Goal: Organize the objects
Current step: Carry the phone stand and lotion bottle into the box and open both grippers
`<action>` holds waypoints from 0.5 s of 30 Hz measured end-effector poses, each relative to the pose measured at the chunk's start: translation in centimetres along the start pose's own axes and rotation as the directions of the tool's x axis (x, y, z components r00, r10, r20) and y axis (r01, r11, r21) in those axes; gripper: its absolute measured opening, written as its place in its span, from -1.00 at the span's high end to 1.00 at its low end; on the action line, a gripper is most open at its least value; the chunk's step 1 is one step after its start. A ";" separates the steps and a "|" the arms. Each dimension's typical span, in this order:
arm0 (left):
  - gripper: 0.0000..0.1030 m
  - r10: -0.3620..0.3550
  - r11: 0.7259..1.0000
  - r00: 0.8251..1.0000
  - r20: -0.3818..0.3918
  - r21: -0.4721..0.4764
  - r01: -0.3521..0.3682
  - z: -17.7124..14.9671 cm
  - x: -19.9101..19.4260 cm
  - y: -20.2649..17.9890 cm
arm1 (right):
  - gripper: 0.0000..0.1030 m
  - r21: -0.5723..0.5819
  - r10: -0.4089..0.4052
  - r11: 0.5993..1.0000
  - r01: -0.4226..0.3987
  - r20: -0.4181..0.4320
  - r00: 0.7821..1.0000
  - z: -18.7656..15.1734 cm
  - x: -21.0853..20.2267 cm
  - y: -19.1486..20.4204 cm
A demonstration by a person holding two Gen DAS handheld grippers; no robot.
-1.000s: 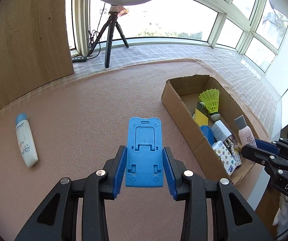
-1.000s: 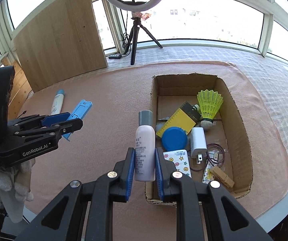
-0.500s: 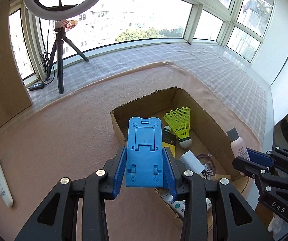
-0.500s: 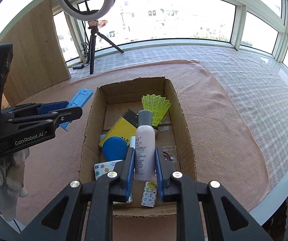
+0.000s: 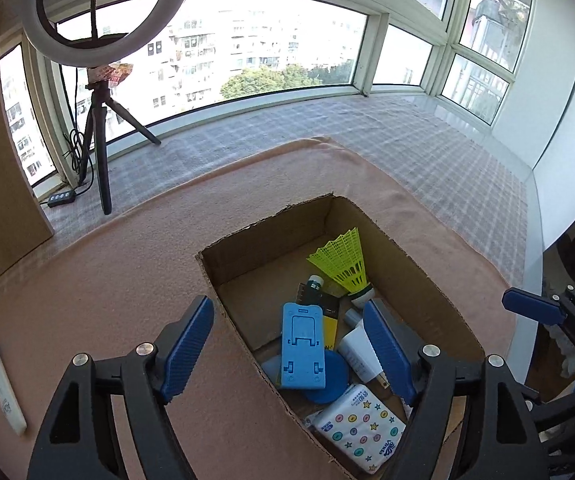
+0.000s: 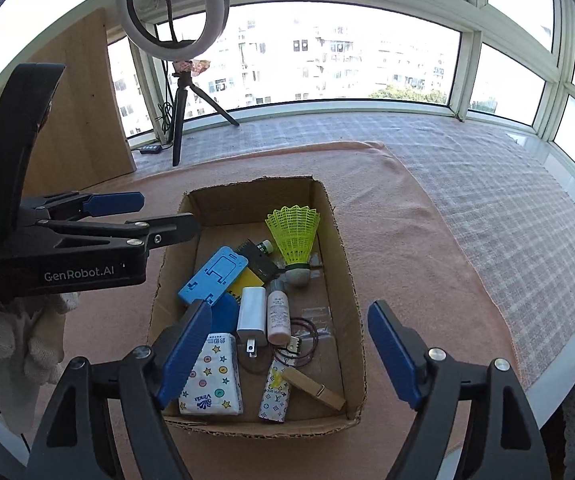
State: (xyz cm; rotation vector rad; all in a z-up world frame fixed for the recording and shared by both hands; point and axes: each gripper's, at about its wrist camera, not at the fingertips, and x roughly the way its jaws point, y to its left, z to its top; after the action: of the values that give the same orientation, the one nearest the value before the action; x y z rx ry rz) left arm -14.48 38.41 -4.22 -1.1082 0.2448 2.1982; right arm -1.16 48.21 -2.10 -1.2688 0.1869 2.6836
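Observation:
The cardboard box (image 5: 403,276) sits on the pink mat, seen in both views. My left gripper (image 5: 287,308) hangs over its near left corner, jaws opening, nothing pressed between the pads. The blue phone stand (image 5: 302,350) lies free in the box on a blue round lid, also seen in the right wrist view (image 6: 212,276). My right gripper (image 6: 289,314) hovers over the box's near end, jaws opening wide. The small pink bottle (image 6: 278,316) lies flat on the box floor beside a white charger (image 6: 252,316). The left gripper (image 6: 127,216) shows at the left, the right gripper (image 5: 535,312) at the far right.
A white tube (image 5: 3,392) lies on the mat at the far left. The box also holds a yellow shuttlecock (image 6: 293,232), a tissue pack (image 6: 211,376) and a clothespin (image 6: 315,388). A ring-light tripod (image 5: 99,152) and wooden board (image 6: 75,120) stand behind. The table edge runs at right.
Both grippers swung over the box and opened. The blue stand left the left jaws and the pink bottle left the right jaws; both now lie in the box.

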 end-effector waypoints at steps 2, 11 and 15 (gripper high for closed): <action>-0.55 0.013 1.000 1.000 0.006 -0.002 -0.013 -0.1 -0.5 0.5 | -0.50 0.003 0.006 1.000 -0.006 -0.008 1.000 -0.1 0.2 0.2; -0.55 0.080 0.993 0.996 0.024 -0.084 -0.078 -1.7 -3.9 5.2 | -0.50 0.002 0.057 0.998 -0.057 -0.022 0.998 0.4 0.8 3.0; -0.55 0.116 0.985 0.993 0.017 -0.133 -0.112 -3.5 -5.8 8.5 | -0.50 -0.012 0.084 0.996 -0.085 -0.015 0.996 0.9 1.1 5.3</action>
State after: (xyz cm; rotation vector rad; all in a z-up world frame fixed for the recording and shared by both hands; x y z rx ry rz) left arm -15.07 27.68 -2.97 -1.1627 0.1575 2.3570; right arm -3.62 43.30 -2.11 -1.3121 0.2315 2.7512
